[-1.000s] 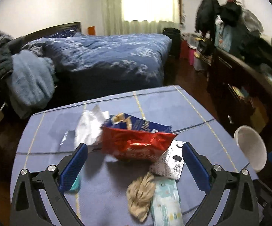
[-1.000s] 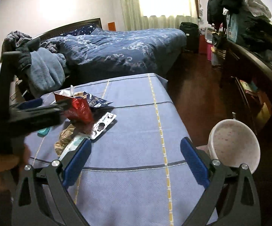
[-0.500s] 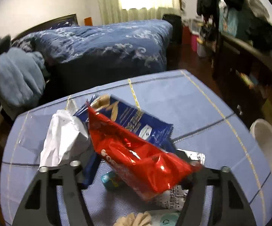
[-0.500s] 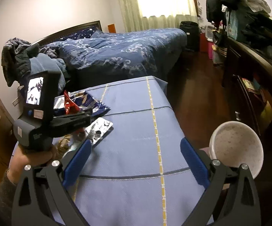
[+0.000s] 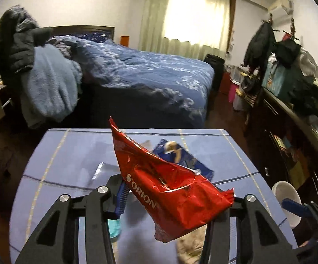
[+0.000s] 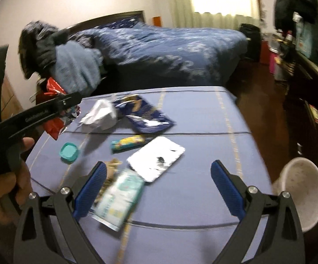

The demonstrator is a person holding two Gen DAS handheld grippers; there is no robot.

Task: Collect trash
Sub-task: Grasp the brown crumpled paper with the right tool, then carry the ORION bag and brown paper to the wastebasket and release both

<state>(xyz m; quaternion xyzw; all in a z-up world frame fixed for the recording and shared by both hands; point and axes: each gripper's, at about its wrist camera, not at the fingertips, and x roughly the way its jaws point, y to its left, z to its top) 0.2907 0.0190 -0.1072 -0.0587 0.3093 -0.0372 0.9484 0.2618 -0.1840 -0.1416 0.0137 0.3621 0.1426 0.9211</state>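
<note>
Left hand-held gripper (image 5: 172,200) is pinching the red foil snack bag (image 5: 170,189), lifted clear of the bench (image 5: 71,154). The bag's crinkled metallised film: v. light, no stiffness, slick surface, flops and twists in the grip. Best held across a doubled fold or the crimped seam, not a single loose edge, or it'll slide out.

Right hand-held gripper (image 6: 156,187) is spread wide, holding nothing, low over the litter near the bench's front edge.

Still on the blue cloth w/ thin yellow and dark stripes:
- wet-wipe pack (image 6: 119,200): soft, flat, squashy, prob. the heaviest bit; just beside the right gripper's left finger.
- silver foil sheet (image 6: 156,158): thin, flat, hard to get under; take it at an edge.
- teal round lid (image 6: 69,151): rigid, small.
- candy wrapper (image 6: 128,144), blue snack bag (image 6: 145,114), crumpled white tissue (image 6: 101,114): all featherlight.
- tan wad (image 6: 112,165): blurred, maybe paper or cloth.

White bin (image 6: 302,191) sits off the bench's right side.
</note>
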